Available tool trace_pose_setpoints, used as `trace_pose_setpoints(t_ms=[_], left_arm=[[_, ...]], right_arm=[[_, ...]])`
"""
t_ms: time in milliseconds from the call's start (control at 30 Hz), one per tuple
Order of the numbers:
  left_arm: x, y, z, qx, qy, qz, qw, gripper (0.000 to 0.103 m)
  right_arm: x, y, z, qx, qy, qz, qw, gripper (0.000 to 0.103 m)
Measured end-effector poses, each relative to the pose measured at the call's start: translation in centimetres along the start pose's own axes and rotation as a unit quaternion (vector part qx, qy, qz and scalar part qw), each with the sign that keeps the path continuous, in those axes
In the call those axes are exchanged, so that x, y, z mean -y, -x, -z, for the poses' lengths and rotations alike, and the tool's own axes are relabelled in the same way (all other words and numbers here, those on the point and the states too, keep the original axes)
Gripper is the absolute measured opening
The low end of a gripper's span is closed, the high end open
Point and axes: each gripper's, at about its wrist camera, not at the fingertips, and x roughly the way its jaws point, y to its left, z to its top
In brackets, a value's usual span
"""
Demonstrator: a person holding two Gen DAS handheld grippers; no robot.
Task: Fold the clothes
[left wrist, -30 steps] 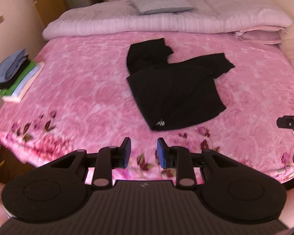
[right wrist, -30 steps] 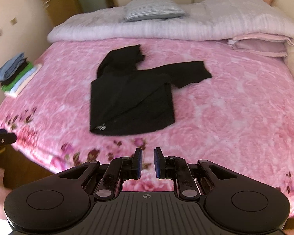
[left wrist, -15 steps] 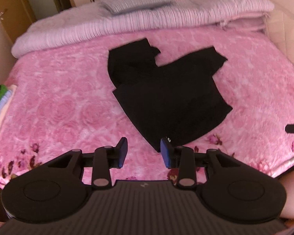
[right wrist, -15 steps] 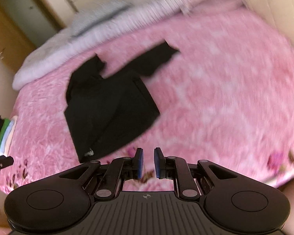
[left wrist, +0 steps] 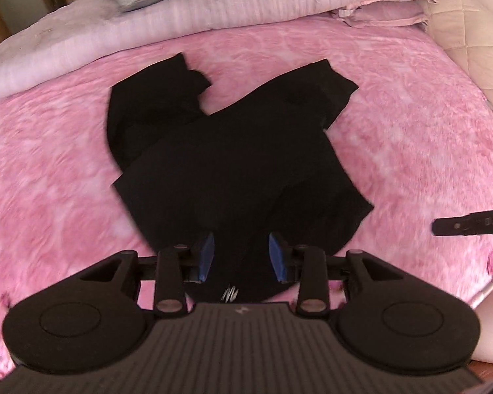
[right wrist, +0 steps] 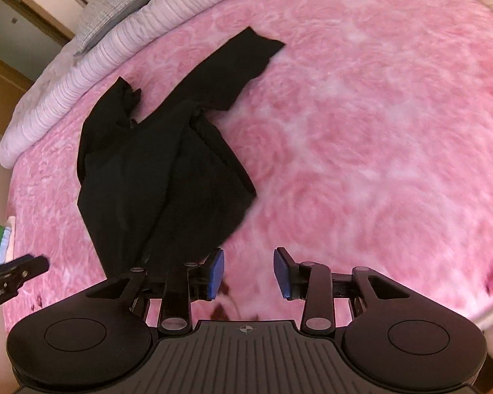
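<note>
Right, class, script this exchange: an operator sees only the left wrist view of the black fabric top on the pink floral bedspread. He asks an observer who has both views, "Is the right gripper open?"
Observer: Yes. The right gripper has just been opening, and nothing sits between its jaws.
Operator: Is it over the black fabric top?
Observer: No. It is over the bare pink floral bedspread, just right of the top's near corner.
Operator: Anything else I miss?
Observer: A stack of folded clothes, green and pale blue among them, lies at the bed's left edge.
</note>
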Motion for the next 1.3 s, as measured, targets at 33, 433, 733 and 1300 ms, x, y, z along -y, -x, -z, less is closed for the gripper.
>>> trace_pose_setpoints(t_ms=[33, 433, 733, 1300], left_arm=[[0.3, -0.9, -0.8, -0.002, -0.002, -0.001, 1.0, 0.033], [2.1, -8.9, -4.8, -0.039, -0.046, 0.026, 0.9978, 0.033], [4.1, -11.8, -8.0, -0.051, -0.119, 0.048, 0.9904, 0.033], [20.1, -26.5, -16.8, -0.001, -0.26, 0.036, 0.965, 0.034]], right_arm=[[0.0, -0.9, -0.7, -0.002, 0.004, 0.0, 1.0, 0.038], [2.3, -8.1, -4.8, -0.058, -0.036, 0.012, 0.998, 0.038], [7.5, -6.7, -4.4, -0.04, -0.123, 0.073, 0.989, 0.038], [20.7, 0.4, -6.7, 0.059, -0.241, 0.18, 0.952, 0.038]])
